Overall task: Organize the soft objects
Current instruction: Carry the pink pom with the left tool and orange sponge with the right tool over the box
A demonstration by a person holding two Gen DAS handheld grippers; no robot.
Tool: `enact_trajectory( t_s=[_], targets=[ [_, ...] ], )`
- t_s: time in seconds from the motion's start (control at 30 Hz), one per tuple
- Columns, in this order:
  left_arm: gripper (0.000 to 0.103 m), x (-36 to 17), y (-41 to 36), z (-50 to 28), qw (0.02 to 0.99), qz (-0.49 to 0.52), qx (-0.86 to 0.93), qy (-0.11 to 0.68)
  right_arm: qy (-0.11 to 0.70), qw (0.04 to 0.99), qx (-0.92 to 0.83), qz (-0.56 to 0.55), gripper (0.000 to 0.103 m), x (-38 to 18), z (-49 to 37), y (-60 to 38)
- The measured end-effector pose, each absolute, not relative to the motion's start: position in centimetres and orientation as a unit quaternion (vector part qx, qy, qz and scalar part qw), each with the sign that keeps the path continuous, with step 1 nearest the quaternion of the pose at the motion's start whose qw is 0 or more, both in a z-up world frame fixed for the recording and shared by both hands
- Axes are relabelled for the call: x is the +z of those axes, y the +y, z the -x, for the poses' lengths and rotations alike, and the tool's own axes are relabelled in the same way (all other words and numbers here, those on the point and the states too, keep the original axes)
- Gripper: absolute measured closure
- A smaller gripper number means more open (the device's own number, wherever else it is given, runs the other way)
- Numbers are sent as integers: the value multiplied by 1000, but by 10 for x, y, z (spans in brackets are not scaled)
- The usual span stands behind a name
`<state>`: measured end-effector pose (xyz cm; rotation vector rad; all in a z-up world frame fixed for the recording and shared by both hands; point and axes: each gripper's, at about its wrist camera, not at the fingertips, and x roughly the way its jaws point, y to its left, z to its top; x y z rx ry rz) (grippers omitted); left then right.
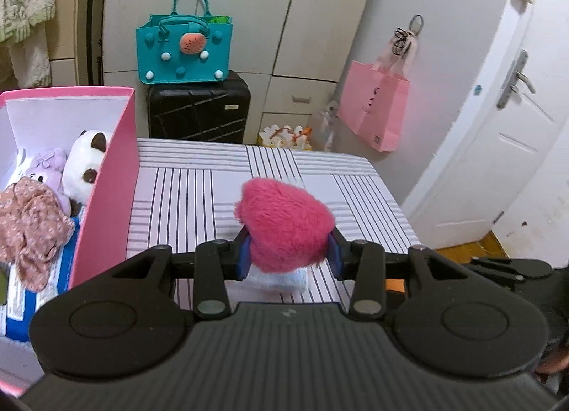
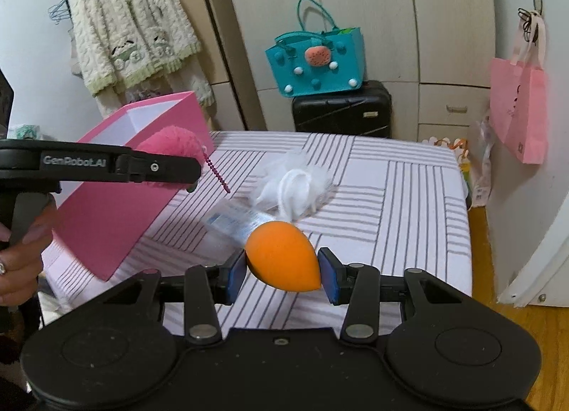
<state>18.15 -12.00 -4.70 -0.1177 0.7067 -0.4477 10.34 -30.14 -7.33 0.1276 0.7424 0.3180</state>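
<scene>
1. My left gripper (image 1: 288, 251) is clamped on a fuzzy pink pompom (image 1: 284, 224); both blue pads press into its fur, and it rides above the striped tablecloth (image 1: 199, 197).
2. From the right wrist camera I see that same left tool in side view, held by a hand (image 2: 17, 258) at the left edge, with the pompom's beaded pink chain (image 2: 215, 172) dangling off the tip.
3. My right gripper (image 2: 282, 268) has an orange egg-shaped sponge (image 2: 281, 259) between its pads, lifted clear of the cloth. The left pad touches it; the right pad meets only the pointed end (a light pinch, but it is held).
4. The pink box (image 1: 106, 204) stands on the table to the left of the pompom, close beside it. Inside it I can make out a white panda plush (image 1: 87, 165), a purple plush (image 1: 46, 169), a floral fabric piece (image 1: 32, 226) and a blue-and-white pack (image 1: 21, 300) underneath.
5. Still on the tablecloth, beyond the sponge: a white mesh puff (image 2: 295, 183) with a cord loop, and a clear plastic packet (image 2: 231, 222), blurred, lying just beside it.
6. Behind the table a teal felt bag (image 1: 185, 49) sits on a black suitcase (image 1: 199, 114), and a pink paper bag (image 1: 377, 108) hangs on the wall at right.
</scene>
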Motion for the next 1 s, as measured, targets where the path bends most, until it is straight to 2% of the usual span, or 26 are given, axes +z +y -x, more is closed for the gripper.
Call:
enact_trajectory(
  t_s=[0.53, 1.0],
  targets=[
    [63, -49, -73, -116, 868, 68, -281, 404, 398, 894, 204, -40, 52, -52, -57, -281],
    [63, -19, -37, -70, 863, 16, -302, 405, 399, 875, 275, 12, 52, -10, -33, -230]
  ],
)
